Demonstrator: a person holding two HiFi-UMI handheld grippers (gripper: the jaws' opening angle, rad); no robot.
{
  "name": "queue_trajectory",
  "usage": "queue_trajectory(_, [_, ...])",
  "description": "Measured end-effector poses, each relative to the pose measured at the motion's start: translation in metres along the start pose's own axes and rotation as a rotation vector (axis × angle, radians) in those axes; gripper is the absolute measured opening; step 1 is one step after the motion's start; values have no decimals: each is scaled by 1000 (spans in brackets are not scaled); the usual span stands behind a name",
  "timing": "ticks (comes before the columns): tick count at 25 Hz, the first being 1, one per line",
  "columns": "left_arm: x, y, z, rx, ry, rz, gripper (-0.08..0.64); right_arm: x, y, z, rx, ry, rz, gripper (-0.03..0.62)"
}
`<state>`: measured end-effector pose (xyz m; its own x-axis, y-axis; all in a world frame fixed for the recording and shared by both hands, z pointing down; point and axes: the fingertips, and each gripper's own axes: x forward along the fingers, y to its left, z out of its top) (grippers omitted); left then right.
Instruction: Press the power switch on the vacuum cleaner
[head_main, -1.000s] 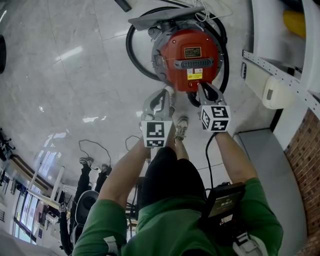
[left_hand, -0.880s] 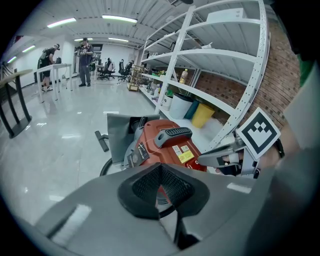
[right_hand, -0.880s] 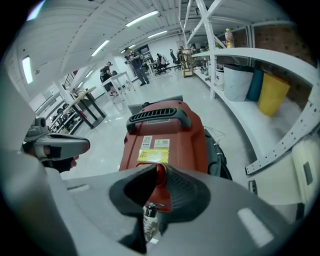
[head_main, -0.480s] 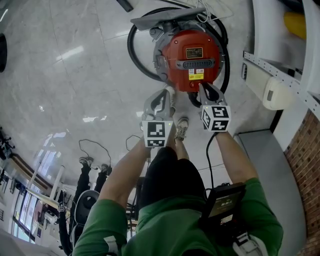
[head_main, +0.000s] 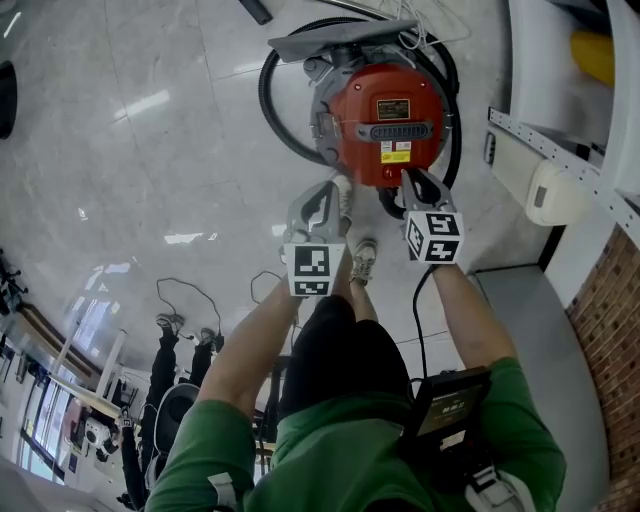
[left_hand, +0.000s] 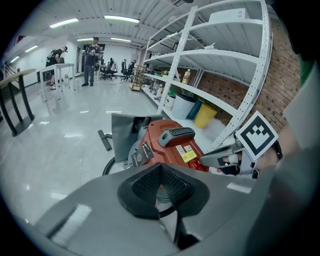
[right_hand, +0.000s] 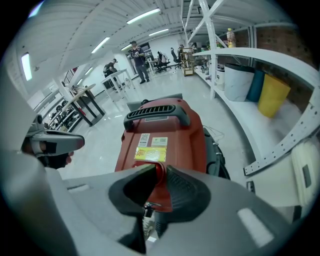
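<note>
A red canister vacuum cleaner (head_main: 385, 125) with a grey carry handle (right_hand: 157, 114) stands on the glossy floor just ahead of my feet. My right gripper (head_main: 409, 176) is shut, and its tip rests at the near lower edge of the red body, below the yellow label (right_hand: 150, 154). The red body (right_hand: 162, 132) fills the right gripper view beyond the jaws (right_hand: 159, 167). My left gripper (head_main: 333, 186) is also shut and hangs a little left of the vacuum (left_hand: 170, 145), apart from it. I cannot pick out the power switch itself.
A black hose (head_main: 272, 110) loops around the vacuum, and a grey nozzle plate (head_main: 340, 40) lies behind it. White shelving (head_main: 560, 140) and a brick wall (head_main: 610, 300) run along the right. A yellow bin (right_hand: 272, 95) sits on the low shelf. People stand far off.
Almost nothing. The head view has shifted slightly, so the vacuum sits a touch lower in frame. Both grippers keep their places beside it.
</note>
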<state>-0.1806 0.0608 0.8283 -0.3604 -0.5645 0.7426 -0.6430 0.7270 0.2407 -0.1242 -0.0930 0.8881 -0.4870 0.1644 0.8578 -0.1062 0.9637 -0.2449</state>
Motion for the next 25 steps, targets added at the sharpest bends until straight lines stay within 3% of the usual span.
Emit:
queue_trajectory(14, [-9, -4, -4, 8, -3, 21, 8, -2, -2, -2, 20, 20, 3, 59])
queue_trajectory(25, [-48, -10, 24, 20, -78, 60, 8, -62, 2, 24, 10, -51, -16, 59])
